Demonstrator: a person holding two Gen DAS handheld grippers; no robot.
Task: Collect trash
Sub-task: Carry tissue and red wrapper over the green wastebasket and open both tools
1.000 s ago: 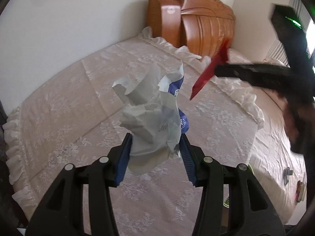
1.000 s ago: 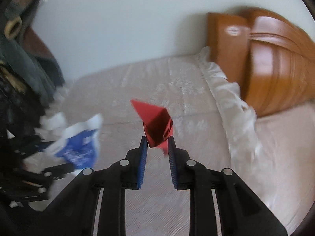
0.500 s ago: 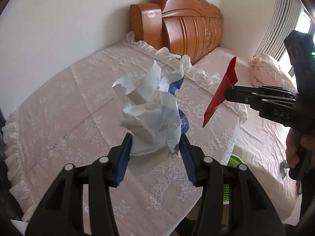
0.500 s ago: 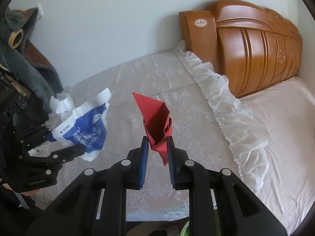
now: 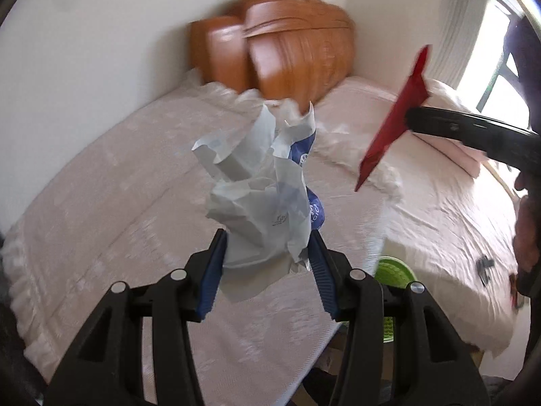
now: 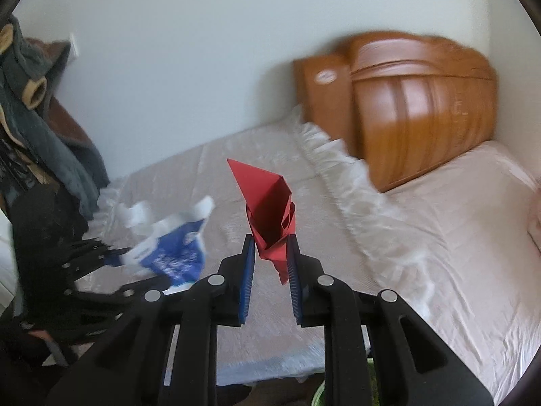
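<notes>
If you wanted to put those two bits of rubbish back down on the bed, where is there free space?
Most of the lace bedspread is bare, from the wall side to the ruffled edge. The pink sheet beside it is clear near the headboard. Its near end is busier: small dark items lie there. Clothes crowd the bedspread's far corner.

headboard behind bed | basket beside bed edge

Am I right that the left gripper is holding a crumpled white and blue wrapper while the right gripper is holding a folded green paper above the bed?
Not quite: the folded paper in the right gripper is red, not green, as the right wrist view shows. The rest holds: the left gripper grips the crumpled white and blue wrapper, and both are above the bed.
</notes>
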